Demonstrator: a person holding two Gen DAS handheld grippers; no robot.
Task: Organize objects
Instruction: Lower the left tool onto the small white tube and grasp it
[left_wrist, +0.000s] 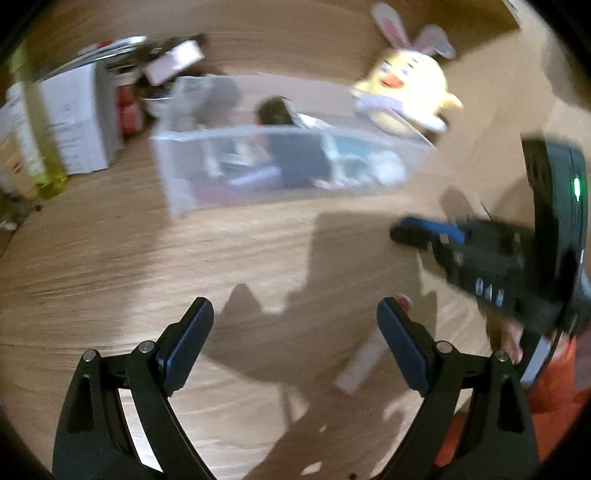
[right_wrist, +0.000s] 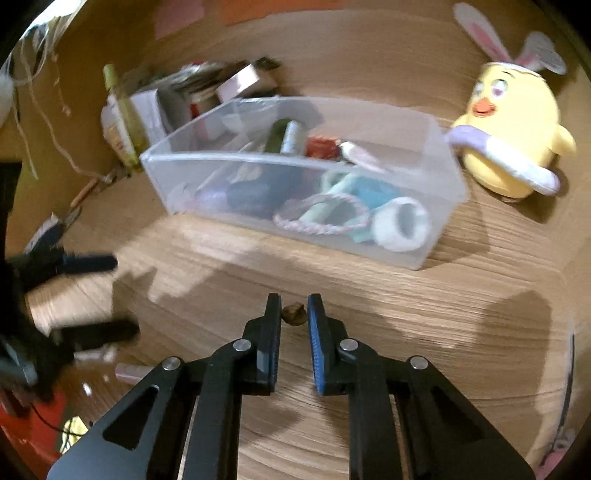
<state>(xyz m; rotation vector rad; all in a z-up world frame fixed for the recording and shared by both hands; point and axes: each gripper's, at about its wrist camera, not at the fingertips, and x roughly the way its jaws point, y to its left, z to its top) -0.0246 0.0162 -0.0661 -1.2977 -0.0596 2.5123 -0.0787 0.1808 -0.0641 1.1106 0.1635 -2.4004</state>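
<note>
Right tool (right_wrist: 293, 314) pinches a small brown object (right_wrist: 293, 314), seemingly; left tool (left_wrist: 295, 321) spread near the bin (right_wrist: 436, 147).

Your left tool (left_wrist: 295, 325) hangs low over the bench with its fingers spread wide and nothing between them. Your right tool (right_wrist: 293, 314) points forward, its fingers drawn close together, a narrow gap showing.

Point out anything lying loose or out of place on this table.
A pale pink tube lies loose on the wooden table, outside the clear bin, near the left tongs. A small brown object sits between the right tongs.
</note>
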